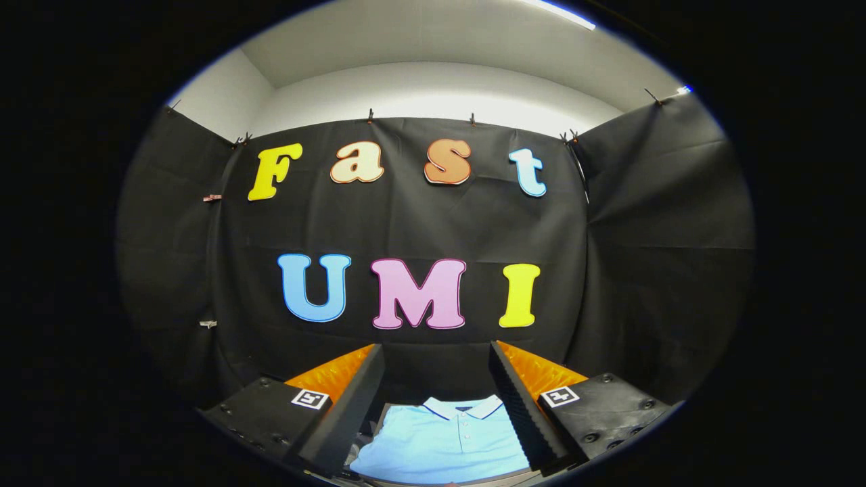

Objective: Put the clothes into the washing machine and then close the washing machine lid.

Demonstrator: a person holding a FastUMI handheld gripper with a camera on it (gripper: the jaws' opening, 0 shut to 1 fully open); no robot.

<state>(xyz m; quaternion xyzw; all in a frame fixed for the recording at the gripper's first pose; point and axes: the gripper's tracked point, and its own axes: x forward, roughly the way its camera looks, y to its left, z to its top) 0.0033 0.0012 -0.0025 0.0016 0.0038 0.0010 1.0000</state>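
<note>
A light blue polo shirt with a white-trimmed collar lies flat and folded below me, its collar toward the booth's back wall. My gripper is open, its two fingers spread wide to either side of the shirt. The shirt shows in the gap between the fingers, lower than their tips. Nothing is held between them. The shirt's lower part is hidden.
Black cloth walls close the booth at the back and on both sides, held up by clips. A pale surface shows under the shirt's near edge.
</note>
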